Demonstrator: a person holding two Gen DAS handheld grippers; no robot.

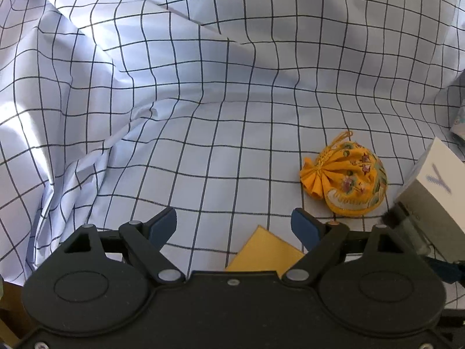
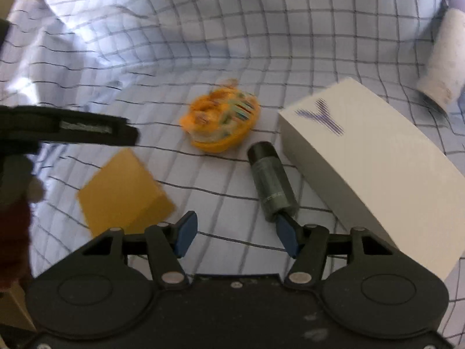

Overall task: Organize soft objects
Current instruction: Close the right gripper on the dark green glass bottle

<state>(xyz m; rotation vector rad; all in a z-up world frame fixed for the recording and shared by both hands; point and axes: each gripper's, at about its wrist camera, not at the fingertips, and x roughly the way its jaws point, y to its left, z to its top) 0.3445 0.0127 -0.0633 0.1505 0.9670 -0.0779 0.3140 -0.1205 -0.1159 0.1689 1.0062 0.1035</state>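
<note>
White box [image 2: 375,168] beside dark bottle [image 2: 273,186]; yellow card [image 2: 122,192]; checked cloth [image 1: 203,87].

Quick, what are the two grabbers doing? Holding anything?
Left gripper: open, holding nothing.
Right gripper: open, holding nothing.

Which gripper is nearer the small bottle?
Right. The right gripper has one fingertip just at the bottle's base; the left gripper hangs farther off, over the yellow square.

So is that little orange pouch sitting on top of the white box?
No, the orange pouch lies on the checked cloth, apart from the white box, with a grey bottle between them.
</note>
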